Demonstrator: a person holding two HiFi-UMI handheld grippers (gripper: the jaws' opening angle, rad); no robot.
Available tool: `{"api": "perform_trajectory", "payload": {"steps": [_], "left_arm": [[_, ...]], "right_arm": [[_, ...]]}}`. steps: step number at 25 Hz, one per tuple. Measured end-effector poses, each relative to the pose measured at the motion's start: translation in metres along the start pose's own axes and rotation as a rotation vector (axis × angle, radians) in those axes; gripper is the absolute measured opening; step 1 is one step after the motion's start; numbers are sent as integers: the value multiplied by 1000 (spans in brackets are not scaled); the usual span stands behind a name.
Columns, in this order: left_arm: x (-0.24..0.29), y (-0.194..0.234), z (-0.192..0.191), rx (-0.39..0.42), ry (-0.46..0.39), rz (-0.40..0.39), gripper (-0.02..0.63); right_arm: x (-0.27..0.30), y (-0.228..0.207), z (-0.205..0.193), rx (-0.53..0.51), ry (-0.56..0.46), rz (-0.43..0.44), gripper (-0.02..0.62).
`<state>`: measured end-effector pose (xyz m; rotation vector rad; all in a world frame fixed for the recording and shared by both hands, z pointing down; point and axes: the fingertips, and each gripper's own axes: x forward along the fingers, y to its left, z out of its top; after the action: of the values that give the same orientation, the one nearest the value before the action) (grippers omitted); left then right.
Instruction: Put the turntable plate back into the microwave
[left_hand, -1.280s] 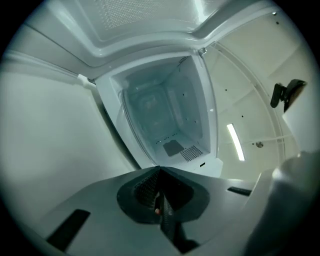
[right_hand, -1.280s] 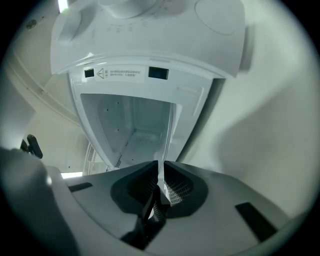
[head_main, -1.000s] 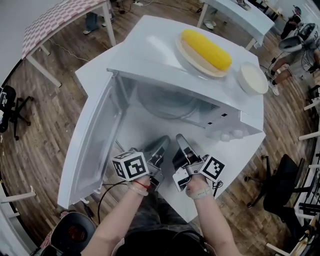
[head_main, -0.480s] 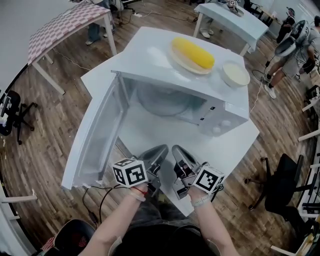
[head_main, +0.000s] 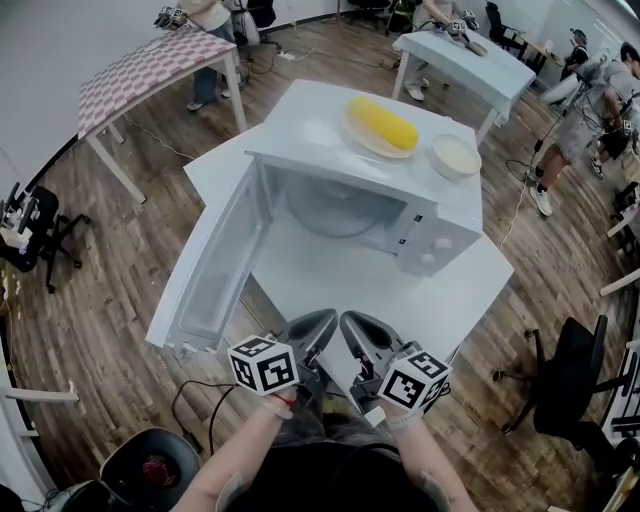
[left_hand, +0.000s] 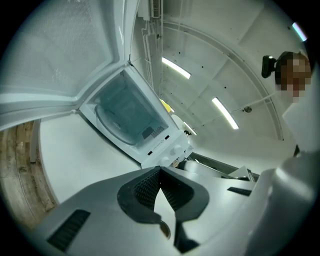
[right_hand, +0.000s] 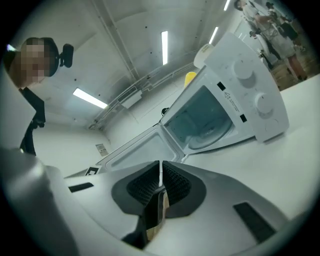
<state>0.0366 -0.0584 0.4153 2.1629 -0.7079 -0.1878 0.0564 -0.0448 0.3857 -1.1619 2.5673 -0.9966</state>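
Note:
The white microwave (head_main: 425, 235) stands on a white table (head_main: 440, 300) with its door (head_main: 215, 265) swung wide open to the left. The clear glass turntable plate (head_main: 338, 208) lies flat inside the cavity; it also shows as the plate (left_hand: 119, 122) in the left gripper view and the plate (right_hand: 212, 134) in the right gripper view. My left gripper (head_main: 318, 326) and right gripper (head_main: 352, 326) hover side by side at the table's near edge, well short of the microwave. Both are shut with nothing between the jaws, as seen at the left gripper (left_hand: 160, 172) and right gripper (right_hand: 160, 176).
On top of the microwave sit a plate with a yellow corn cob (head_main: 381, 123) and a white bowl (head_main: 454, 156). Other tables (head_main: 140, 70), office chairs (head_main: 565, 385) and people stand around on the wooden floor.
Both grippers have drawn back from the microwave mouth toward the table's near edge, still shut. The head view has pulled away, so the microwave looks smaller and farther.

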Motion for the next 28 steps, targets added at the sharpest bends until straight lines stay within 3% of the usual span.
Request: {"api": "perform_trajectory", "payload": {"steps": [6, 17, 28], "left_arm": [[-20, -24, 3, 27, -29, -15, 12], [-61, -50, 4, 67, -119, 15, 12], [-90, -51, -2, 65, -142, 74, 12]], "right_arm": [[-9, 31, 5, -55, -9, 47, 32], [-36, 60, -2, -208, 12, 31, 28], [-41, 71, -7, -233, 14, 51, 26]]}}
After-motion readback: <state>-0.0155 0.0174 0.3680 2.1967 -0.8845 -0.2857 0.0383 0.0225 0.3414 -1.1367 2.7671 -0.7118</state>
